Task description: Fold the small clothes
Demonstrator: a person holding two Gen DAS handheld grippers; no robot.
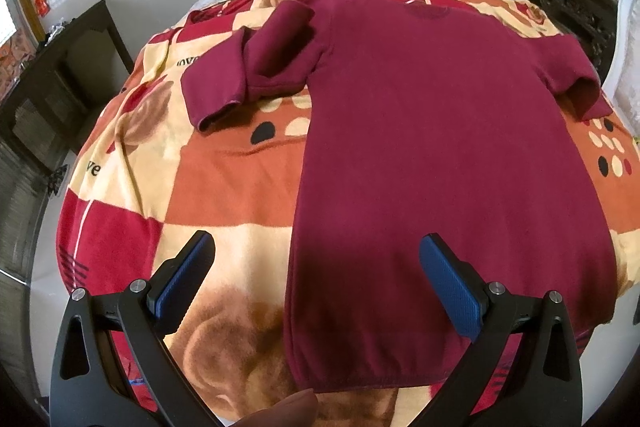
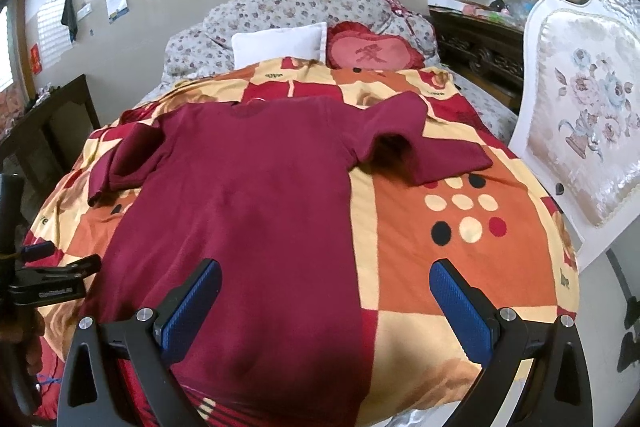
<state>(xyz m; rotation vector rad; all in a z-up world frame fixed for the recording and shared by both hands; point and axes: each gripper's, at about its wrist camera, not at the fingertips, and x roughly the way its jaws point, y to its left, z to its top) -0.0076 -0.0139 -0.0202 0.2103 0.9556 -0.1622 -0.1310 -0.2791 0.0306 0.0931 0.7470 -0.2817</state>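
Maroon long-sleeved top [image 1: 440, 147] lies flat on the bed's patchwork blanket [image 1: 224, 171], hem at the near edge, unfolded; my left tool [image 1: 316, 283] and right tool [image 2: 326, 301] both hover spread wide, holding nothing, so next I'd pinch a sleeve inward.

"love" on the blanket [image 1: 224, 187]; a red character on the heart cushion [image 2: 372, 53]
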